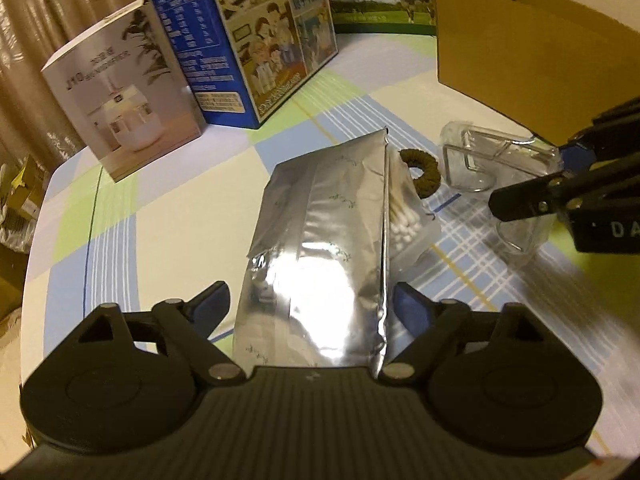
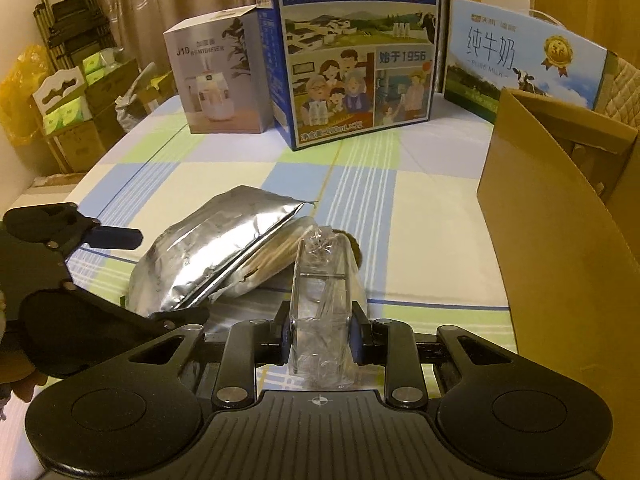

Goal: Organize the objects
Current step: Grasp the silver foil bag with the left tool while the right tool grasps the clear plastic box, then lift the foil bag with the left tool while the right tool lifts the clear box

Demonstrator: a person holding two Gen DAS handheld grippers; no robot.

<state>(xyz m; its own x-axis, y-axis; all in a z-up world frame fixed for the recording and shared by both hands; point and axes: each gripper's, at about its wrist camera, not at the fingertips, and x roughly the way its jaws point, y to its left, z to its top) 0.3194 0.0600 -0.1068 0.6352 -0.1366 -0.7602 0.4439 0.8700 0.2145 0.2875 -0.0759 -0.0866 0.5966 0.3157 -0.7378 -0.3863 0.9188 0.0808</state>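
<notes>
While my right claw [image 2: 320, 332] grips the clear case [image 2: 322, 304] just above the tabletop [image 2: 420, 240], my left claw [image 1: 312, 304] straddles the foil pouch [image 1: 324, 248], open. Next: close, then lift both toward the carton [image 2: 560, 240].

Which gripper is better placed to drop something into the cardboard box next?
Right. The right gripper is already shut on the clear plastic case, with the open cardboard box just beside it. The left gripper only straddles the silver foil pouch, pads not pressing, farther from the box.
</notes>
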